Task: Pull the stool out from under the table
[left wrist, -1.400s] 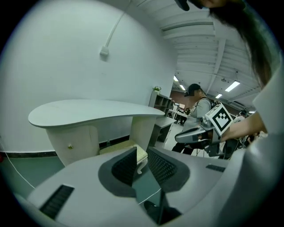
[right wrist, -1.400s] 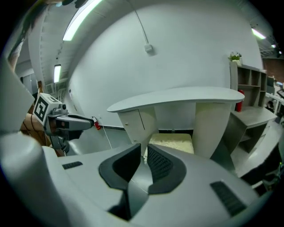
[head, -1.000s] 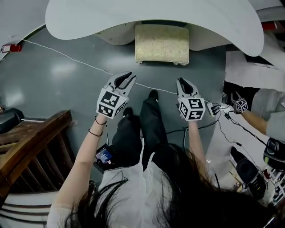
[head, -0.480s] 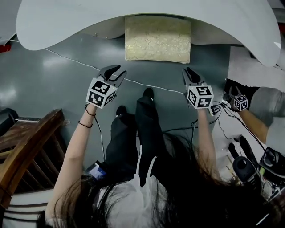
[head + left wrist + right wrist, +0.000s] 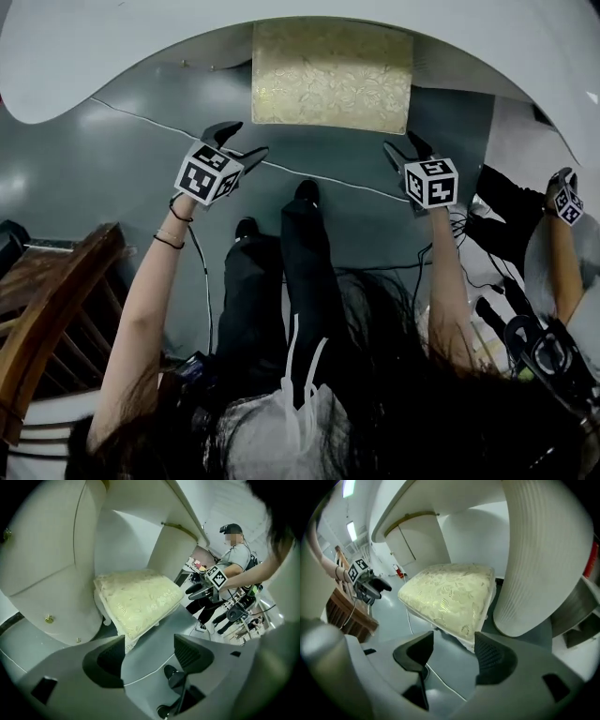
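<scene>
A recording lab dressed as a home: a glossy grey floor (image 5: 94, 187) crossed by a loose white cable (image 5: 150, 120), strip lights (image 5: 350, 530) overhead, a second person (image 5: 236, 559) among equipment at three o'clock, and a cushioned stool (image 5: 332, 75) under a white worktop (image 5: 94, 47) at twelve.

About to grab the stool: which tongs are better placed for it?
Right, marginally. Overhead, the right tongs, just opened, nearly reach the cream cushioned stool's corner; the left tongs, also just opened, sit slightly farther off.

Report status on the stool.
Both open, empty: left gripper, right gripper, jaws just opened, short of stool. Stool tucked under table. White cable across floor before it.
</scene>
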Demonstrator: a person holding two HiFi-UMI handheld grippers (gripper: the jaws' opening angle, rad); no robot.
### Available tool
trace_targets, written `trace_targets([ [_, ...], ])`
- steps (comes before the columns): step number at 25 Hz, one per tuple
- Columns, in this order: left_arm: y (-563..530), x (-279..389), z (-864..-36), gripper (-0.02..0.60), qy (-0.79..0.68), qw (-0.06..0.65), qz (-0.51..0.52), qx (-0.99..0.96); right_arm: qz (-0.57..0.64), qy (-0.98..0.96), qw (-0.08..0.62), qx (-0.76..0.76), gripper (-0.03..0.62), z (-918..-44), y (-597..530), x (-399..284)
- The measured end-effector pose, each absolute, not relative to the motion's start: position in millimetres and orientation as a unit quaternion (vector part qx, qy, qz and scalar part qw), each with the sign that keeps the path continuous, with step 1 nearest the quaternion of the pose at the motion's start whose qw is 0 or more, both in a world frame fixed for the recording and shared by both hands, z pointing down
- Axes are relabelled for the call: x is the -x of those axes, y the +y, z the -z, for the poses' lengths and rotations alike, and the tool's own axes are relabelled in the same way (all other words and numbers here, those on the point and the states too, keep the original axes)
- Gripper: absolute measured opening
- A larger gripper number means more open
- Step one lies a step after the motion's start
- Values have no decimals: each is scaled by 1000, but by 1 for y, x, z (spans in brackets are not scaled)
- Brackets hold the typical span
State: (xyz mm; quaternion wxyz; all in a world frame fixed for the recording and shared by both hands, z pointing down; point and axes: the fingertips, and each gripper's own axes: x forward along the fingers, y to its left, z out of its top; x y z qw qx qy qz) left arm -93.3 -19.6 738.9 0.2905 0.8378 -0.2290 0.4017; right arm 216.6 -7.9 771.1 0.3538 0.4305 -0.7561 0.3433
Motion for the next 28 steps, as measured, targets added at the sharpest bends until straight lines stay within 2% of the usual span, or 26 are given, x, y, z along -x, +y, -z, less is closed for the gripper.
trace_targets([
  [3, -28, 95, -758, 324, -237, 305, -415, -824, -345, -745, 385, -421, 265, -790, -10, -229],
  [5, -36, 95, -765, 324, -244, 323, -407, -819, -364, -748, 369, -415, 265, -793, -16, -230],
  [12, -82, 86, -759, 346, -291, 448, -229, -814, -470, -773, 222, -365, 269, -775, -38, -226],
  [18, -94, 87, -766, 362, -299, 537, -168, -771, -540, -732, 89, -406, 275, -762, -69, -234],
  [23, -98, 80, -761, 368, -307, 572, -131, -749, -559, -714, 98, -410, 296, -767, -72, -226],
  [28, -93, 68, -774, 380, -285, 567, -171, -754, -599, -692, 82, -395, 311, -774, -68, -226],
])
